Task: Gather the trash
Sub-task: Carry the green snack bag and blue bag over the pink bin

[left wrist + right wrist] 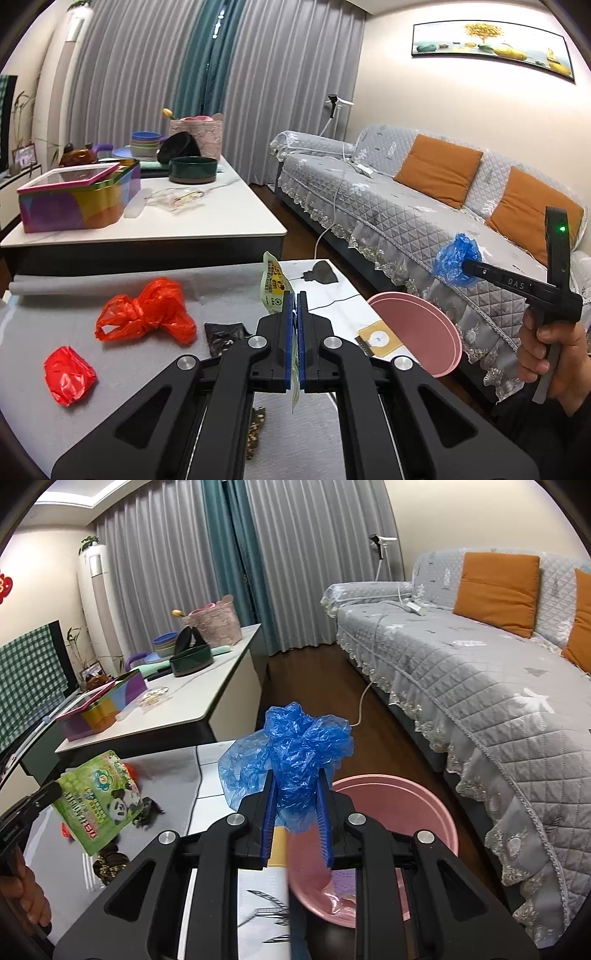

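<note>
Trash is split between both grippers and the counter, which is draped in a grey cloth. On the left gripper, the 2 blue-padded fingers are pressed together on a green snack wrapper, which stands up edge-on between them in the left wrist view; from the right wrist view the same wrapper shows a panda print and hangs above the counter at the left. On the right gripper, the fingers are clamped around a crumpled blue plastic bag, which bulges out above and beside the pads. That bag is held above the near rim of a pink basin, which stands on the floor between the counter and a grey quilted sofa. Something pale and crumpled lies at the bottom of the basin, too unclear to name. Left on the cloth are a knotted red plastic bag, a smaller red crumpled ball nearer the camera, and a dark wrapper just beside the left gripper. A yellow and white packet lies at the counter's right edge, beside the basin.
</note>
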The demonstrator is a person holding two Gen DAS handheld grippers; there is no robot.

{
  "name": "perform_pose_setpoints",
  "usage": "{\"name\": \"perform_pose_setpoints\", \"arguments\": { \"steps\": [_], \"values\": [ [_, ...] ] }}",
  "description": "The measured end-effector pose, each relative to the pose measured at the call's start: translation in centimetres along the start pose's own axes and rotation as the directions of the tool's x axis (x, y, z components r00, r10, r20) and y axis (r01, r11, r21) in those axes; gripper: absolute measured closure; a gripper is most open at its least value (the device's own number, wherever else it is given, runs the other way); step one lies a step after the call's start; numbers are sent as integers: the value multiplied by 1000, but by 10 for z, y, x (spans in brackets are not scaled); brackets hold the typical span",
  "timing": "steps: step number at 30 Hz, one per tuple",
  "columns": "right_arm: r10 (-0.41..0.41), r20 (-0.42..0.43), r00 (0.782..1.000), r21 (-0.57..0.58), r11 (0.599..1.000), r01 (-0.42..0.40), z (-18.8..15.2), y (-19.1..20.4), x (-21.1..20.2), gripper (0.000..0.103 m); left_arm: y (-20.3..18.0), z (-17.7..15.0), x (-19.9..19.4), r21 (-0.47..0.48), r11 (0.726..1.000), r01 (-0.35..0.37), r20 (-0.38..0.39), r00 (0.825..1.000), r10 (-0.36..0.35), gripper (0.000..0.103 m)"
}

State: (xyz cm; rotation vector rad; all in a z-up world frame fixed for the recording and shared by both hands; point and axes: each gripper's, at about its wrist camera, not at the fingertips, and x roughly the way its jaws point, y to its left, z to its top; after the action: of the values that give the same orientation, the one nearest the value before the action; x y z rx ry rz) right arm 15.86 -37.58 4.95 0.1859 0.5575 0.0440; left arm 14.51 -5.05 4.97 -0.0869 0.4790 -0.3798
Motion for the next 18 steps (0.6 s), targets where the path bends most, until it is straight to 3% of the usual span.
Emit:
{"name": "perform_pose_setpoints", "arguments": {
  "steps": [6, 18],
  "values": [
    [-43, 30, 999, -23, 999, 44, -1, -18, -3, 82, -17, -2, 9, 6, 1000, -4, -18, 1000, 4, 101],
    [-79, 13, 997, 90, 993, 78, -14, -72, 17, 82, -63, 7, 31, 40, 999, 18, -40, 999, -16, 101]
  ]
}}
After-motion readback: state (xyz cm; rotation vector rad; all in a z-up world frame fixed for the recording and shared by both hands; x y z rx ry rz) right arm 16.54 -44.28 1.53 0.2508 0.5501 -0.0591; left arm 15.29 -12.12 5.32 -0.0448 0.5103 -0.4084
